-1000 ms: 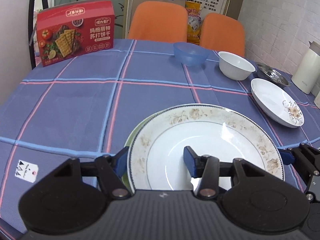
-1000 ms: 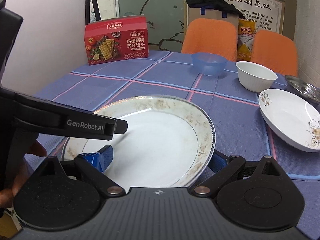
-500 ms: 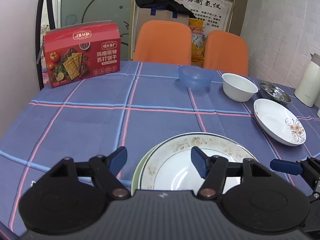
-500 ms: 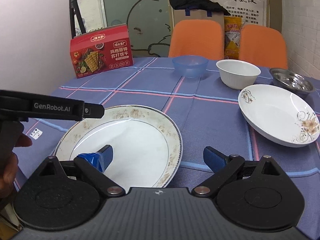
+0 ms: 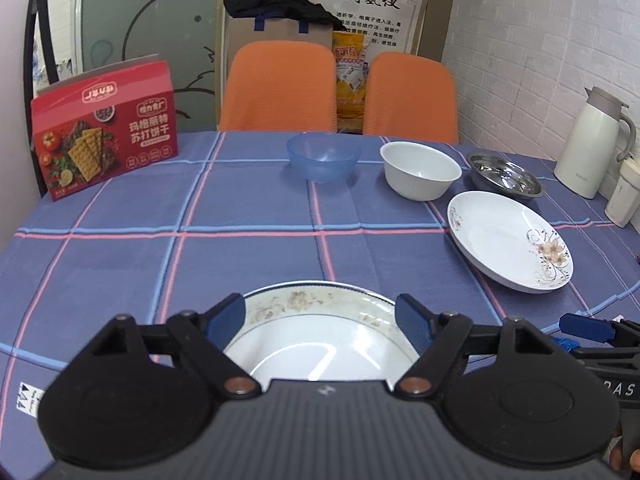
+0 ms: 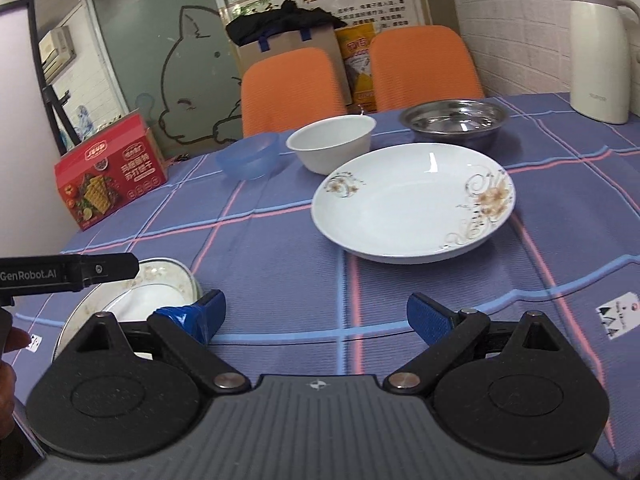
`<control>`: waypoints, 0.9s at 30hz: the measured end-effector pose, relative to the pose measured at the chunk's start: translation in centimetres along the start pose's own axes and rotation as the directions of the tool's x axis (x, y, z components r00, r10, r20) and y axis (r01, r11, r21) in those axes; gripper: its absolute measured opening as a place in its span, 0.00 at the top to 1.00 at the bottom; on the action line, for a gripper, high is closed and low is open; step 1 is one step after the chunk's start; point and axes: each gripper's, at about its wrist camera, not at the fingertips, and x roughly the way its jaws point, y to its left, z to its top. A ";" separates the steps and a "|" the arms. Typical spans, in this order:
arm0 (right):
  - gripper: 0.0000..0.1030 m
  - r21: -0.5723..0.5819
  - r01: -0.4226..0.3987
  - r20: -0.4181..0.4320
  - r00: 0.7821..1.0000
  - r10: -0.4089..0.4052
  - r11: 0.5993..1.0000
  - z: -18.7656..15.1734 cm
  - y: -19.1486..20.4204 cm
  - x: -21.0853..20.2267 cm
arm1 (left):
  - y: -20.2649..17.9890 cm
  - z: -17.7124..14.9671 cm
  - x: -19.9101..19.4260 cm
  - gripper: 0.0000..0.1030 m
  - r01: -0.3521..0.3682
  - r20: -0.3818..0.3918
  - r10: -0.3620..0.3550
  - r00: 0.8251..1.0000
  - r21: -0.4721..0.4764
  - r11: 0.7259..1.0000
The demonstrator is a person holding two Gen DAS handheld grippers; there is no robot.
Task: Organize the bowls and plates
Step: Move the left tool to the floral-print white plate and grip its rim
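A brown-rimmed white plate (image 5: 320,332) lies on the checked tablecloth right below my left gripper (image 5: 320,316), which is open above it and holds nothing. In the right wrist view the same plate (image 6: 160,280) sits at the lower left. My right gripper (image 6: 316,312) is open over bare cloth, its left finger beside the plate's edge. A flowered white plate (image 6: 412,204) (image 5: 508,240) lies ahead. Behind it stand a white bowl (image 6: 330,144) (image 5: 420,170), a blue plastic bowl (image 6: 250,156) (image 5: 322,156) and a steel bowl (image 6: 454,120) (image 5: 504,174).
A red cracker box (image 5: 104,128) stands at the far left of the table. A cream thermos jug (image 5: 592,144) and a small container (image 5: 622,196) stand at the right edge. Two orange chairs (image 5: 280,84) are behind the table. A hand (image 6: 8,360) holds the left gripper.
Both grippers have pulled back and up from the brown-rimmed plate, leaving it on the table. The right gripper has swung right toward the flowered plate.
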 end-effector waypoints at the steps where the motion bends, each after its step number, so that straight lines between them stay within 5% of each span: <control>1: 0.18 0.010 0.004 0.003 1.000 -0.004 1.000 0.0 -0.5 -0.1 | -0.5 0.1 0.2 0.24 0.006 -0.004 -0.006 1.000 0.006 1.000; 11: 0.18 0.068 0.078 0.046 0.996 -0.081 0.995 1.4 -6.0 -0.9 | -5.9 2.1 3.3 0.24 0.062 -0.060 -0.057 0.997 0.086 0.994; 18: 0.17 0.006 0.154 0.032 0.987 -0.154 0.988 4.7 -8.5 1.4 | -8.6 4.7 7.5 0.24 0.118 -0.124 -0.110 0.986 0.066 0.991; 27: 0.17 -0.048 0.150 0.014 0.989 -0.149 0.988 6.6 -9.4 3.7 | -10.8 6.3 11.4 0.24 0.095 -0.162 -0.080 0.984 0.084 0.992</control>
